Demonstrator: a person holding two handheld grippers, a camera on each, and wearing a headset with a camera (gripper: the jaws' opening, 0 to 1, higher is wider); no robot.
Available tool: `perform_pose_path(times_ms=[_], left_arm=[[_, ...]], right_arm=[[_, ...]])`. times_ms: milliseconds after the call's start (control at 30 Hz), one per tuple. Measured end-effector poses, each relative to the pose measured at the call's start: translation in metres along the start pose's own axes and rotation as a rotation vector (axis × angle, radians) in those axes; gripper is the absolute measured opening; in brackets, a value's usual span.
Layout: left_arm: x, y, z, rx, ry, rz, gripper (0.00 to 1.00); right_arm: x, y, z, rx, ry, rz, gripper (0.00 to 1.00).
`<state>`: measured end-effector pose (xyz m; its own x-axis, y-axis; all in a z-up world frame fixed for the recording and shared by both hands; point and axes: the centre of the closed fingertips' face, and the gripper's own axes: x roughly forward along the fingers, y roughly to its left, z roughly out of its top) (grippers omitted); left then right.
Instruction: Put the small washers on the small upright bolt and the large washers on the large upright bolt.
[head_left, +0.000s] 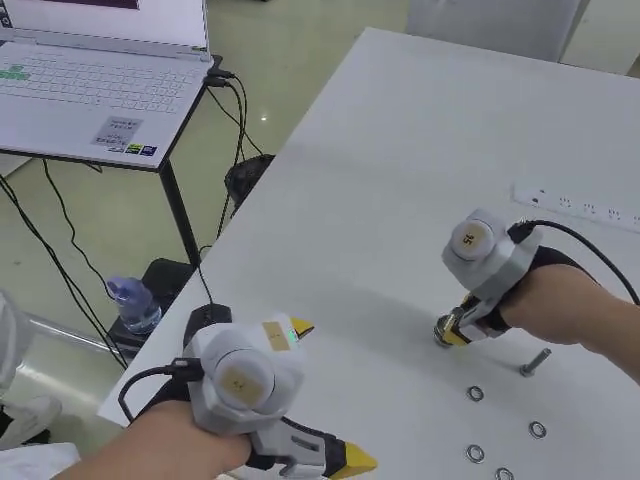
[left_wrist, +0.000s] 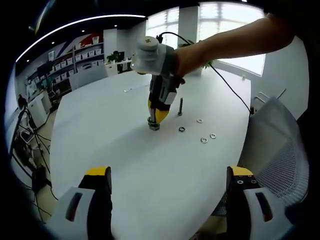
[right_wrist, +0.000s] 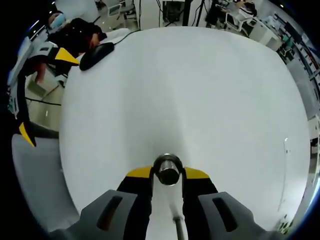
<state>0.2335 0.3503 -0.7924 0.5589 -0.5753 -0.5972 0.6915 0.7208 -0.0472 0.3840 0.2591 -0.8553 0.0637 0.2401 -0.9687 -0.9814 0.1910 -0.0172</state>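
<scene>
Now | right claw (head_left: 452, 333) pinches large bolt (right_wrist: 168, 171): shiny steel, round end, on white table (head_left: 400, 180) | left claw (left_wrist: 167, 172) spread | silvery ring washers (head_left: 475, 394) lie near.

Bright, even light is found in all views. In the left gripper view the windows (left_wrist: 220, 30) are blown out to white glare — a ceiling strip (left_wrist: 75, 22) is bowed by the fisheye. Only soft, faint shadows are cast on the worktop (head_left: 400, 180). Detail is smeared toward both round edges.
</scene>
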Motion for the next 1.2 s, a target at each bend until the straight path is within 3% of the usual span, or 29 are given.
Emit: perform_pose_path(times_ms=[433,1200], left_arm=[[-0.0015,-0.0036,-0.0044,-0.004,0.008,-0.01,0.93],[-0.0006,-0.005,-0.0036,-0.001,0.012,-0.023,0.91]], right_arm=[[0.0086,0.0034,-0.0027,-0.012,0.027,-0.005,0.22],[0.0072,0.0035,-0.0012,-0.004,0.023,0.001,0.24]])
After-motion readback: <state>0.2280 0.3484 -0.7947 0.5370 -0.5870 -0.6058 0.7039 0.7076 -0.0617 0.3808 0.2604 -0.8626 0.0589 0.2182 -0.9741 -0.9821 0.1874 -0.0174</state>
